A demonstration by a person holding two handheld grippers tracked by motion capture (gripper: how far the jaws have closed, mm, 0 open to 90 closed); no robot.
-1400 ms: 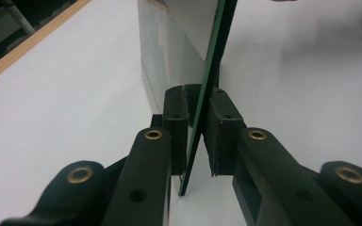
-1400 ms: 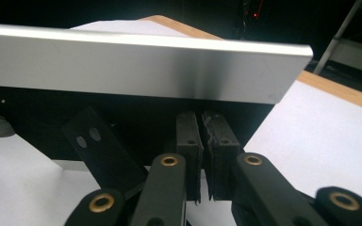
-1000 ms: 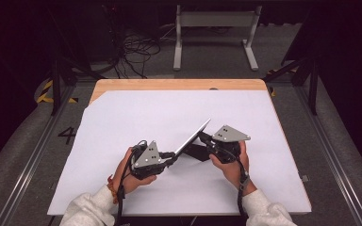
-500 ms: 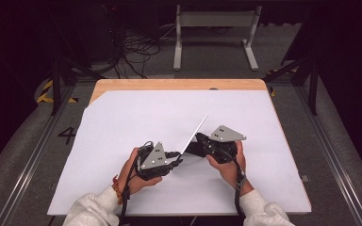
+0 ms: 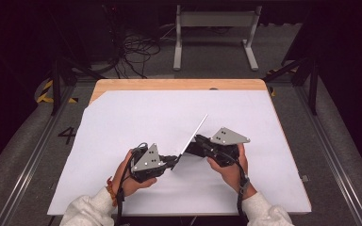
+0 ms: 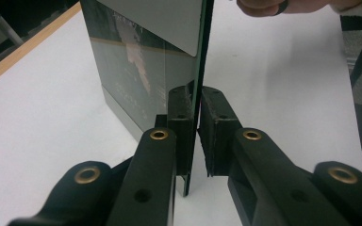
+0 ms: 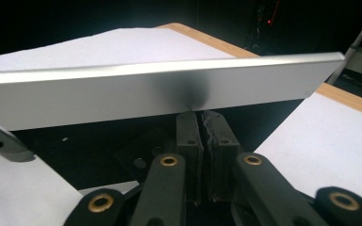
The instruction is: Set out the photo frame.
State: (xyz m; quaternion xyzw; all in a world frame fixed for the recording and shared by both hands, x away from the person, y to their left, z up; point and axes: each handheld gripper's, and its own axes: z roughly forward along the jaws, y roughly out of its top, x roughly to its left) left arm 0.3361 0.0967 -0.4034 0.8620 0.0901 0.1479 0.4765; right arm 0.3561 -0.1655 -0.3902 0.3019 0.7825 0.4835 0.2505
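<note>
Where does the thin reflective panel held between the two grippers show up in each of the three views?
High view: the thin reflective panel runs as a slanted sliver at centre, between both grippers.
Left gripper view: edge-on, rising from the jaws to the top edge.
Right gripper view: a silvery band crossing the frame above the jaws.
Shared landmark: the white table cover with the wooden table edge beyond it.
</note>
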